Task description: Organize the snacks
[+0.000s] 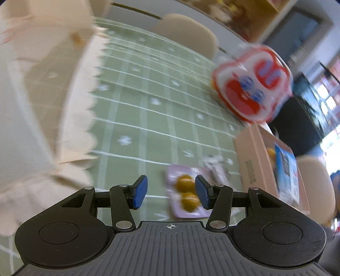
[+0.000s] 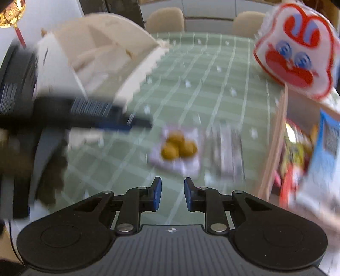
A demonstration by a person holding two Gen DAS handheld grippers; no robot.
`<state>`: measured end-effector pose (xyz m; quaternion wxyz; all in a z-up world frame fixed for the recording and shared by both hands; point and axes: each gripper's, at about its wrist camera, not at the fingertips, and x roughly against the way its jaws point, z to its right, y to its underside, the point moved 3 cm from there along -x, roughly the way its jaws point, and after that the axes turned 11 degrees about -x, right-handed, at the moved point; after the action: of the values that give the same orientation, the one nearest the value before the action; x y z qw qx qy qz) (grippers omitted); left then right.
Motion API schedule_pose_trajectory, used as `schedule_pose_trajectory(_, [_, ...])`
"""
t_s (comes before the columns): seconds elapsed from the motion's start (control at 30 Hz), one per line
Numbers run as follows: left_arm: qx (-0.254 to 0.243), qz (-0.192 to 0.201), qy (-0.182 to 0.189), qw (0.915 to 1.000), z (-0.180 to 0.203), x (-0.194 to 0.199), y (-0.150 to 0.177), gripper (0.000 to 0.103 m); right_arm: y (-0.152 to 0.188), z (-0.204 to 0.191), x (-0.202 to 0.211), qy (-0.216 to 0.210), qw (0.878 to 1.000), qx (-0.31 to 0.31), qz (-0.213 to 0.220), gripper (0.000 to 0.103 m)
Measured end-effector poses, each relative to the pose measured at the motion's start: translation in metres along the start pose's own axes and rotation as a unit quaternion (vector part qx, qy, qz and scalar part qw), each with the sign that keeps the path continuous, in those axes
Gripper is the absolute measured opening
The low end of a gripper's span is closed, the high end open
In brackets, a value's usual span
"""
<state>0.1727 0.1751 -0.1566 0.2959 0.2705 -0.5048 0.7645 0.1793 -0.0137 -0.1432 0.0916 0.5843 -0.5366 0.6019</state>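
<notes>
**Lilac packet between 2 grippers on a green check cloth**

Lilac wrapping with 3 round golden-brown shapes printed or showing on it marks the snack packet [image 1: 187, 196], which lies flat on the cloth [image 1: 148, 102]. In the left wrist view it sits just beyond the left gripper [image 1: 171, 194], partly behind the right-hand blue pad; the jaws stand wide with only cloth and the packet's edge seen through the gap, nothing pinched. Just beside the packet lies a silvery wrapper [image 1: 216, 169], blurred. Further right stands a pink box [image 1: 255, 165] with a blue-printed pack [image 1: 285, 169] inside. Above it leans a white bag with a red cartoon face [image 1: 252, 85]. A cream basket [image 1: 53, 95] with a scalloped rim fills the left side. The cloth is pale green with white grid lines and small white flowers. A beige chair [image 1: 191, 34] stands at the far edge, shelves behind it.

From the right wrist view the packet [image 2: 177, 148] lies ahead of the right gripper [image 2: 172, 194], clear of its tips. These jaws are narrow, a slim gap of bare cloth between the pads, gripping nothing. The silvery wrapper [image 2: 227, 148] lies just right of the packet. This view alone shows the left gripper [image 2: 85, 114] as a dark blur reaching across from the left, 2 chairs [image 2: 165, 19] at the far side, and more of the box's [image 2: 274, 148] contents in yellow and red. The face bag [image 2: 295, 51] is sharper here.
</notes>
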Motion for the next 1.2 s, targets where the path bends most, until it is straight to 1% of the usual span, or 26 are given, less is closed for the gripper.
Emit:
schedule_pose_trajectory(0.07, [-0.024, -0.005, 0.012, 0.9996, 0.019, -0.008, -0.005, 0.055, 0.02, 0.005, 0.005, 0.004, 1.0, -0.02, -0.004, 0.025])
schedule_pose_trajectory(0.1, [-0.037, -0.006, 0.018, 0.9992, 0.03, -0.011, -0.006, 0.055, 0.029, 0.008, 0.009, 0.008, 1.0, -0.028, -0.003, 0.031])
schedule_pose_trajectory(0.13, [-0.051, -0.007, 0.021, 0.9985, 0.042, -0.017, -0.009, 0.055, 0.036, 0.01, 0.013, 0.015, 0.999, -0.034, -0.001, 0.041])
schedule_pose_trajectory(0.2, [-0.08, -0.02, 0.012, 0.9965, 0.062, -0.031, -0.01, 0.055, 0.05, 0.016, 0.017, 0.044, 0.998, -0.046, 0.009, 0.053])
schedule_pose_trajectory(0.27, [-0.108, -0.045, -0.008, 0.9932, 0.08, -0.049, -0.011, 0.055, 0.06, 0.021, 0.021, 0.072, 0.996, -0.052, 0.018, 0.054])
schedule_pose_trajectory(0.3, [-0.125, -0.039, -0.026, 0.991, 0.087, -0.053, -0.013, 0.054, 0.065, 0.023, 0.023, 0.084, 0.995, -0.054, 0.022, 0.054])
schedule_pose_trajectory(0.33, [-0.131, -0.046, -0.035, 0.9897, 0.093, -0.058, -0.014, 0.054, 0.07, 0.025, 0.027, 0.094, 0.994, -0.056, 0.027, 0.056])
schedule_pose_trajectory(0.4, [-0.119, -0.062, -0.027, 0.9906, 0.1, -0.067, -0.014, 0.054, 0.08, 0.027, 0.033, 0.115, 0.991, -0.054, 0.04, 0.06])
schedule_pose_trajectory(0.43, [-0.122, -0.067, -0.03, 0.9898, 0.103, -0.072, -0.014, 0.054, 0.084, 0.03, 0.036, 0.126, 0.989, -0.056, 0.046, 0.062])
schedule_pose_trajectory(0.5, [-0.152, -0.071, -0.046, 0.9848, 0.112, -0.081, -0.012, 0.055, 0.092, 0.036, 0.039, 0.142, 0.987, -0.06, 0.051, 0.065])
schedule_pose_trajectory(0.53, [-0.171, -0.066, -0.056, 0.9815, 0.116, -0.082, -0.012, 0.055, 0.095, 0.04, 0.041, 0.146, 0.986, -0.064, 0.053, 0.069])
schedule_pose_trajectory(0.57, [-0.185, -0.065, -0.063, 0.9785, 0.12, -0.085, -0.012, 0.055, 0.099, 0.043, 0.044, 0.15, 0.985, -0.069, 0.06, 0.07])
schedule_pose_trajectory(0.6, [-0.197, -0.064, -0.067, 0.976, 0.122, -0.088, -0.013, 0.058, 0.102, 0.045, 0.046, 0.152, 0.984, -0.072, 0.064, 0.072])
schedule_pose_trajectory(0.7, [-0.241, -0.064, -0.07, 0.9659, 0.127, -0.089, -0.009, 0.059, 0.11, 0.05, 0.052, 0.155, 0.982, -0.075, 0.074, 0.077])
schedule_pose_trajectory(0.8, [-0.314, -0.062, -0.077, 0.9442, 0.131, -0.084, 0.002, 0.059, 0.114, 0.053, 0.053, 0.156, 0.981, -0.082, 0.086, 0.084])
schedule_pose_trajectory(0.83, [-0.325, -0.06, -0.076, 0.9408, 0.13, -0.08, 0.005, 0.058, 0.115, 0.053, 0.052, 0.157, 0.98, -0.087, 0.091, 0.088])
schedule_pose_trajectory(0.87, [-0.324, -0.062, -0.07, 0.9415, 0.126, -0.077, 0.007, 0.057, 0.119, 0.056, 0.049, 0.159, 0.978, -0.091, 0.096, 0.09])
schedule_pose_trajectory(0.93, [-0.303, -0.063, -0.057, 0.9492, 0.118, -0.071, 0.009, 0.055, 0.124, 0.061, 0.047, 0.159, 0.975, -0.103, 0.113, 0.099])
schedule_pose_trajectory(1.0, [-0.283, -0.057, -0.053, 0.9561, 0.114, -0.066, 0.011, 0.054, 0.13, 0.062, 0.047, 0.161, 0.972, -0.107, 0.132, 0.1])
schedule_pose_trajectory(1.03, [-0.277, -0.056, -0.055, 0.9577, 0.114, -0.066, 0.011, 0.055, 0.134, 0.061, 0.047, 0.163, 0.971, -0.105, 0.143, 0.102])
schedule_pose_trajectory(1.07, [-0.277, -0.055, -0.057, 0.9576, 0.117, -0.068, 0.01, 0.055, 0.138, 0.06, 0.048, 0.163, 0.969, -0.107, 0.155, 0.103])
schedule_pose_trajectory(1.13, [-0.283, -0.058, -0.066, 0.955, 0.122, -0.072, 0.008, 0.057, 0.138, 0.061, 0.047, 0.163, 0.968, -0.107, 0.158, 0.103])
schedule_pose_trajectory(1.2, [-0.276, -0.062, -0.071, 0.9565, 0.124, -0.075, 0.005, 0.056, 0.138, 0.061, 0.048, 0.163, 0.968, -0.107, 0.158, 0.103])
